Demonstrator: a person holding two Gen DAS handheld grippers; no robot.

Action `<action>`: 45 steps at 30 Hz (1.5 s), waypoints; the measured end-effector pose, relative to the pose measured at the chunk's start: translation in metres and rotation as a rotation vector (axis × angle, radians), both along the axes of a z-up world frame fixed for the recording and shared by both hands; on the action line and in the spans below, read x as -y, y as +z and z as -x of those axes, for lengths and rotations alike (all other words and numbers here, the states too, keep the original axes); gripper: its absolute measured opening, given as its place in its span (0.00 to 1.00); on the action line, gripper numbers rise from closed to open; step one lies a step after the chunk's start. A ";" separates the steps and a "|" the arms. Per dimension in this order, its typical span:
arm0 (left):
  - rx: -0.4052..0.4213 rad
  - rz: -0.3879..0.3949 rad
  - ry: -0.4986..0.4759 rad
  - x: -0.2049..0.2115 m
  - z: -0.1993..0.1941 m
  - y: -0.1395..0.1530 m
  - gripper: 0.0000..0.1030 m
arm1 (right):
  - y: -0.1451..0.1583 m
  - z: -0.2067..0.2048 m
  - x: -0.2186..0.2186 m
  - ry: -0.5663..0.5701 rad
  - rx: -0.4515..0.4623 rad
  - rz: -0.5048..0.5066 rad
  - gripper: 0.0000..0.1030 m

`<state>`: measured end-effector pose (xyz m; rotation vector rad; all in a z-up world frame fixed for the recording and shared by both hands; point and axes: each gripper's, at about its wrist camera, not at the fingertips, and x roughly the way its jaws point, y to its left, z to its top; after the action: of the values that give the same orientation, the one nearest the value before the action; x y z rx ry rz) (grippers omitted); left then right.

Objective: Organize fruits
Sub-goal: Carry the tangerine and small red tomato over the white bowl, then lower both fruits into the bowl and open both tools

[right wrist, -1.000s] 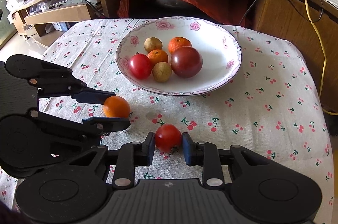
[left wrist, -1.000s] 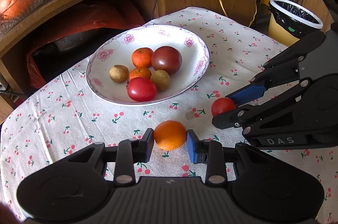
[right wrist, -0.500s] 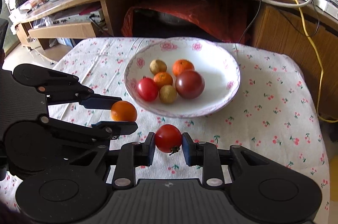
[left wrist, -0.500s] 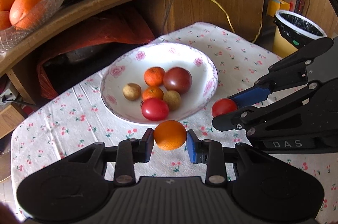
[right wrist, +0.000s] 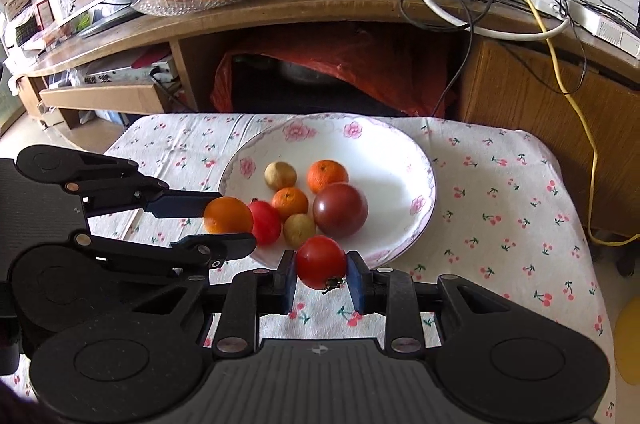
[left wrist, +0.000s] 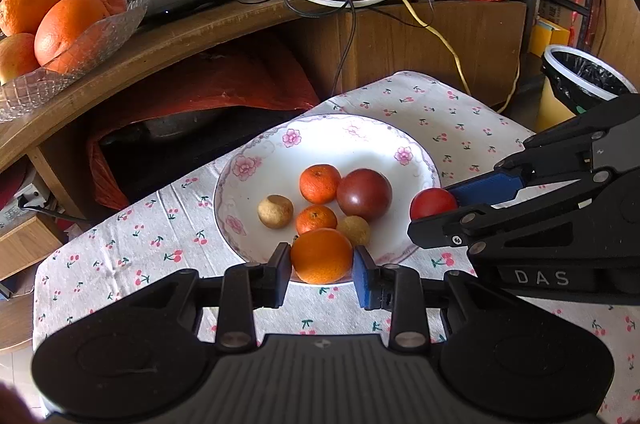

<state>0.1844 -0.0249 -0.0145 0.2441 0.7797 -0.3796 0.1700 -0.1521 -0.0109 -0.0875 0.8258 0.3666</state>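
Both grippers hang over the floral bowl's (left wrist: 256,160) near rim: left gripper (left wrist: 322,270) jaws clamp an orange (left wrist: 321,255), right gripper (right wrist: 321,278) jaws clamp a red tomato (right wrist: 320,261). Five fruits fill the bowl on the bench (right wrist: 500,208).

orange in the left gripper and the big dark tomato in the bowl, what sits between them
In the right wrist view, a red tomato, a small tangerine and a tan longan lie between the orange and the dark tomato.

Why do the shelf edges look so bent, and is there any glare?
Left wrist view: the fisheye lens bows the wooden shelf, and sunlight whitens the bowl. Right wrist view: the shelf curves likewise; the tomato stays sharp.
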 end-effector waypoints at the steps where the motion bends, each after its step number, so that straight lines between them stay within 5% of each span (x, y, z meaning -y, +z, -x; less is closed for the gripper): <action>1: 0.001 -0.001 0.003 0.000 -0.001 0.000 0.39 | 0.000 -0.001 0.000 -0.003 0.003 -0.001 0.23; 45: 0.015 0.057 0.071 -0.001 -0.041 -0.012 0.39 | -0.013 -0.046 0.007 -0.043 0.055 -0.028 0.25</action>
<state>0.2252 -0.0240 -0.0269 0.1654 0.7593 -0.3320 0.2155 -0.1594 -0.0242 -0.0538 0.7670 0.3337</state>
